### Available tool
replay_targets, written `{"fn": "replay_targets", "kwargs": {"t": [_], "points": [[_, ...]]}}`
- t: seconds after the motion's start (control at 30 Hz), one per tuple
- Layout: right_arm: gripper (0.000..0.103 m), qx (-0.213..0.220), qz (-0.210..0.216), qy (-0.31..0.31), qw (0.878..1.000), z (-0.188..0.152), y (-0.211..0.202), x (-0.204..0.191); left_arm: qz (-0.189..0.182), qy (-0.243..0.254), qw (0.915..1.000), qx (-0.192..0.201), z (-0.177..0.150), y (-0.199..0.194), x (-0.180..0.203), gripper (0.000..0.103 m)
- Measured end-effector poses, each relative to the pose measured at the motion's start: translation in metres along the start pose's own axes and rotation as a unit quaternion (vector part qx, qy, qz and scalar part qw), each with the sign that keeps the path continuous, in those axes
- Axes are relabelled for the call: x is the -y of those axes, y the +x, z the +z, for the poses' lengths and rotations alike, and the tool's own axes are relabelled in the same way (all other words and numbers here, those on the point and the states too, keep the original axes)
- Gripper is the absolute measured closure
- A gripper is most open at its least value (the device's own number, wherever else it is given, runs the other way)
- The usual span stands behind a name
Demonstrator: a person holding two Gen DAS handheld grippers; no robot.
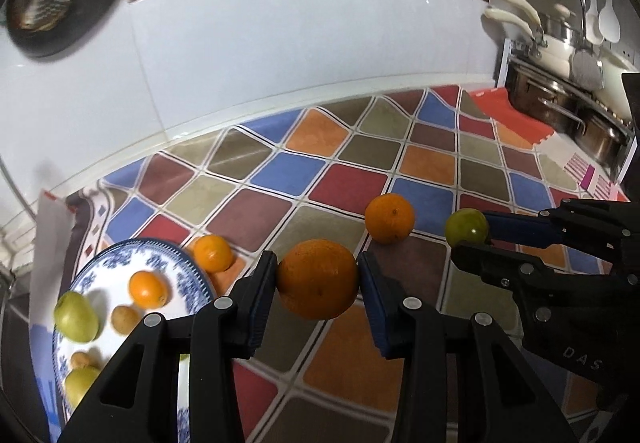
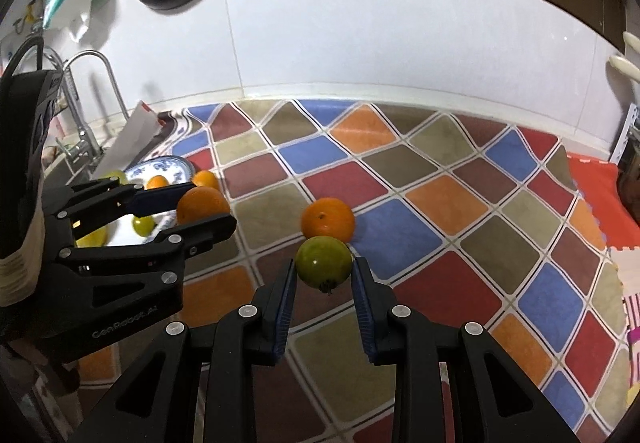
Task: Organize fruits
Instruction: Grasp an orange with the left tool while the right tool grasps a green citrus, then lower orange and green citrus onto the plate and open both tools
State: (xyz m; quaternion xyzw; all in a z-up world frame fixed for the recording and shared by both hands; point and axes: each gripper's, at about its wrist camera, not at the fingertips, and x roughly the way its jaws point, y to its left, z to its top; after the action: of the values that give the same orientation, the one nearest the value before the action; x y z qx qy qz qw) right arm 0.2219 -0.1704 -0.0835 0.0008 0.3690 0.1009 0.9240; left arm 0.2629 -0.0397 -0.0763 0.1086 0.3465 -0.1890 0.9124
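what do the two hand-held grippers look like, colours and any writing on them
Both are matte black plastic with angular, cut-out finger arms, round silver rivets at the joints and ribbed dark blue pads on the inner faces. The left hand-held gripper shows pale lettering on its body in the right wrist view, roughly "GenRobot.AI". The right hand-held gripper shows "DAS" on its body in the left wrist view. No cables visible.

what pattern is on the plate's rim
Blue floral pattern on white, on the plate; clearest in the left wrist view.

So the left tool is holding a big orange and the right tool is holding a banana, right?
Not quite. The left tool does hold the big orange, but the right tool holds a round green fruit, not a banana. The right wrist view shows it.
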Motion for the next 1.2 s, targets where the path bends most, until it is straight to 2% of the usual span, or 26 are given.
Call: {"fn": "replay_targets", "kwargs": {"t": [0.57,0.93,1.2], "points": [[0.074,0.033,0.035,-0.035,0.998,-0.003,-0.047,-0.050,0.031,-0.041,0.9977,0.043,-0.029,-0.081,-0.019,0.062],[0.074,0.043,0.066,-0.057,0.995,0.002,-0.051,-0.092,0.065,-0.057,0.9946,0.058,-0.047,-0.118,-0.052,0.062],[0.074,0.053,0.085,-0.070,0.993,0.012,-0.047,-0.128,0.083,-0.064,0.9924,0.064,-0.056,-0.131,-0.083,0.062]]}}
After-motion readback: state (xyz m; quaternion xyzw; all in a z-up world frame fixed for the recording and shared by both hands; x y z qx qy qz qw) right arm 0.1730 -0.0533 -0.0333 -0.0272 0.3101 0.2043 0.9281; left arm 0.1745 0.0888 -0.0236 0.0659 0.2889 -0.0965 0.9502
